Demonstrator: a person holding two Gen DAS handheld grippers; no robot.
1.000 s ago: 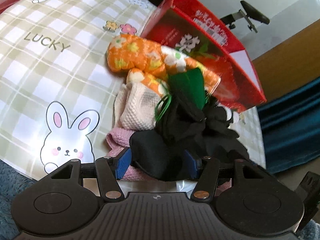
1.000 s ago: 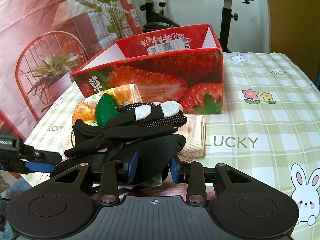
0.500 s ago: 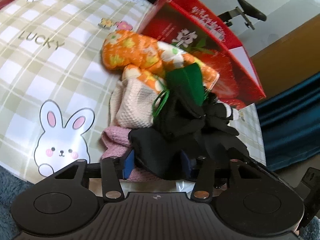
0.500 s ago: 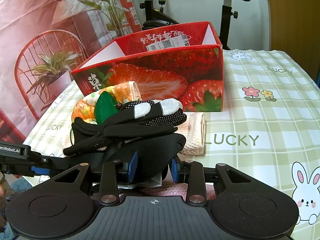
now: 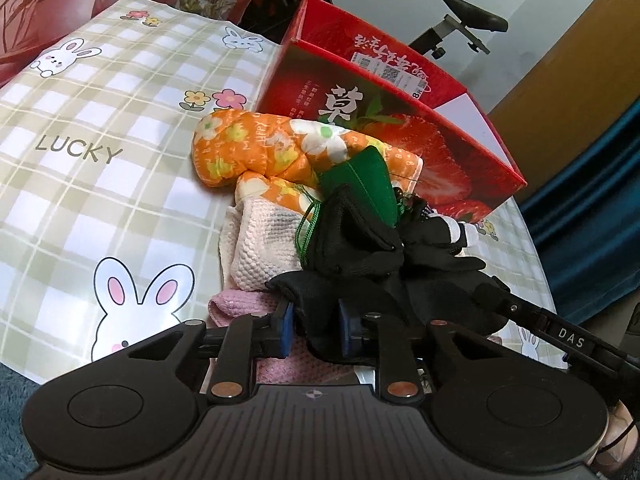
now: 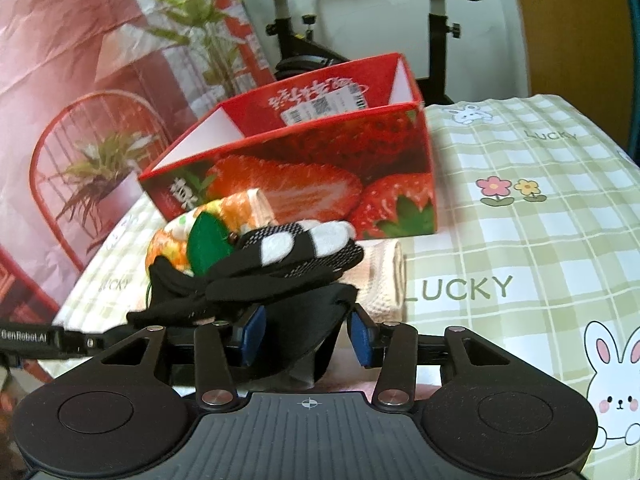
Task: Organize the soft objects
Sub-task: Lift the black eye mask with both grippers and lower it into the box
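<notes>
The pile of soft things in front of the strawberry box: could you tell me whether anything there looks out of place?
Yes: every soft item sits heaped outside the strawberry box. The black gloves sprawl across the green pouch and cream cloth, with black fabric between the left gripper jaws.

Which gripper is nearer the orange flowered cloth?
Left, probably: only the cream towel separates left gripper from orange flowered cloth; right gripper sits behind the black gloves.

Black cloth [image 5: 320, 304] hides most of the pink towel [image 5: 236, 306].
</notes>
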